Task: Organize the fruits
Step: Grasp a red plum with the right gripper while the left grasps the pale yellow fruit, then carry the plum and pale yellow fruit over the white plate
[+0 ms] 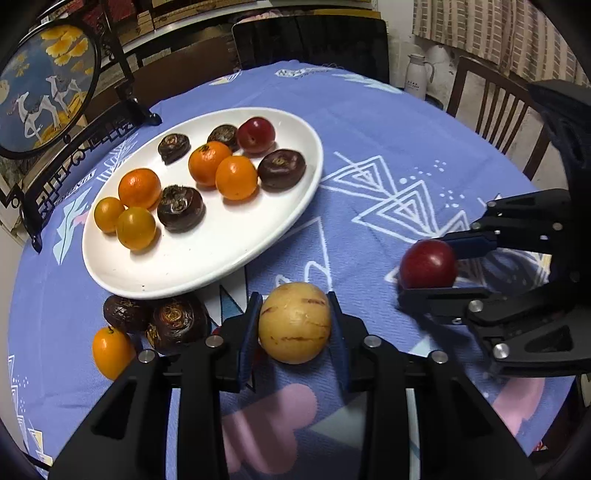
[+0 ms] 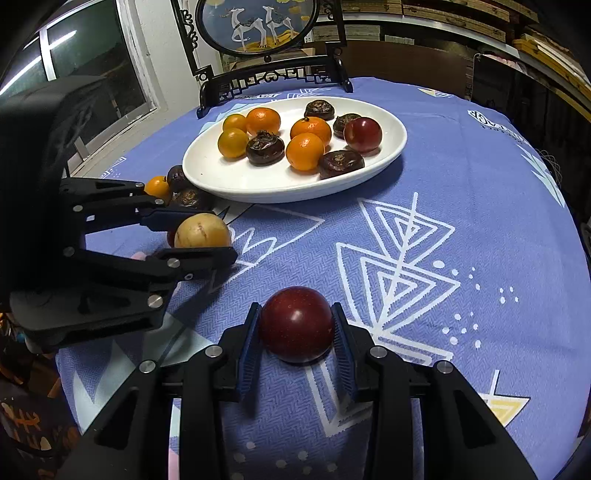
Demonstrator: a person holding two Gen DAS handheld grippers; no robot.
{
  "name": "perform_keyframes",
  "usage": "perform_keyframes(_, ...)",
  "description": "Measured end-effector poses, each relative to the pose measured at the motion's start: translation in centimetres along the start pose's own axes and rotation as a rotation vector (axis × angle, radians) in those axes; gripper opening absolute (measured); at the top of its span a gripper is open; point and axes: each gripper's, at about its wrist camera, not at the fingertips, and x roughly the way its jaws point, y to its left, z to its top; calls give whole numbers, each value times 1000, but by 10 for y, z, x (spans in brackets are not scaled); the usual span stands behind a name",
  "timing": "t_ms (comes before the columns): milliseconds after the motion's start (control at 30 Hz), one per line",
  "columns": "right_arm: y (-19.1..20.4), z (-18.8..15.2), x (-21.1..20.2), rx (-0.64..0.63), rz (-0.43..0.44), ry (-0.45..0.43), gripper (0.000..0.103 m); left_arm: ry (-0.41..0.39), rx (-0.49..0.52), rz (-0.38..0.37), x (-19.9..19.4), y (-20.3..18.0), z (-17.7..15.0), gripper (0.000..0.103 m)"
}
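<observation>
The left gripper [image 1: 294, 328] is clenched on a pale yellow, purple-streaked melon [image 1: 294, 323], its blue pads pressed against both sides of the fruit, which sits low over the blue patterned tablecloth [image 1: 369, 147]. The right gripper [image 2: 296, 328] grasps a dark red plum [image 2: 296, 323] in the same way, both pads touching the fruit; whether either fruit is lifted or resting on the cloth cannot be told. In the right wrist view the left gripper [image 2: 207, 236] shows at the left with the melon [image 2: 202, 230] between its fingers, and in the left wrist view the right gripper [image 1: 424, 264] shows at the right around the plum [image 1: 428, 263]. Just beside the left gripper, on the cloth by the near rim of the plate, lie two dark brown water chestnuts [image 1: 177, 323] and a small orange kumquat [image 1: 112, 350]. Beyond them the white oval plate [image 1: 221, 258] holds oranges [image 1: 236, 177], yellow-orange kumquats [image 1: 136, 228], more water chestnuts [image 1: 181, 208] and a second red plum [image 1: 255, 134]. Behind the plate stands a round deer picture in a black carved stand [image 2: 258, 22], and a white jug [image 1: 419, 75] sits past the far table edge.
</observation>
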Motion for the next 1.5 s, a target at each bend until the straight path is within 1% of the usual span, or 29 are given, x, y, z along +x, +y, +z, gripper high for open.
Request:
perform_keyframes(133, 4, -1, -4, -1, 9, -9, 38, -27, 9, -3, -11, -5, 0, 34)
perform_keyframes(267, 7, -1, -10, 0, 12, -21, 38, -50, -17, 11, -23, 1, 0, 34)
perform_keyframes(367, 12, 1, -12, 0, 31, -23, 38, -70, -53, 29, -33, 14, -2, 34)
perform_keyframes(467, 21, 2, -7, -17, 47, -9, 38, -74, -91, 40, -40, 31, -7, 34)
perform_keyframes(567, 28, 6, -7, -21, 85, -15, 38, -77, -130, 46, -47, 50, -10, 34)
perform_keyframes(667, 36, 14, -7, -39, 74, -28, 38, -86, -162, 77, -53, 68, -10, 34)
perform_keyframes(767, 38, 28, -10, -37, 74, -53, 38, -100, -182, 87, -57, 80, -5, 34)
perform_keyframes(967, 33, 72, -21, -8, 59, -162, 38, -132, -222, 87, -55, 97, 27, 34)
perform_keyframes(1100, 23, 100, -21, 27, 49, -207, 38, -145, -252, 80, -49, 107, 47, 34)
perform_keyframes(1233, 11, 125, -11, 64, 46, -226, 38, -140, -281, 79, -37, 118, 61, 34)
perform_keyframes(1367, 1, 143, 3, 94, 46, -229, 38, -118, -272, 87, -22, 121, 69, 34)
perform_keyframes(1500, -6, 154, 17, 106, 41, -220, 38, -98, -253, 120, -7, 124, 76, 34)
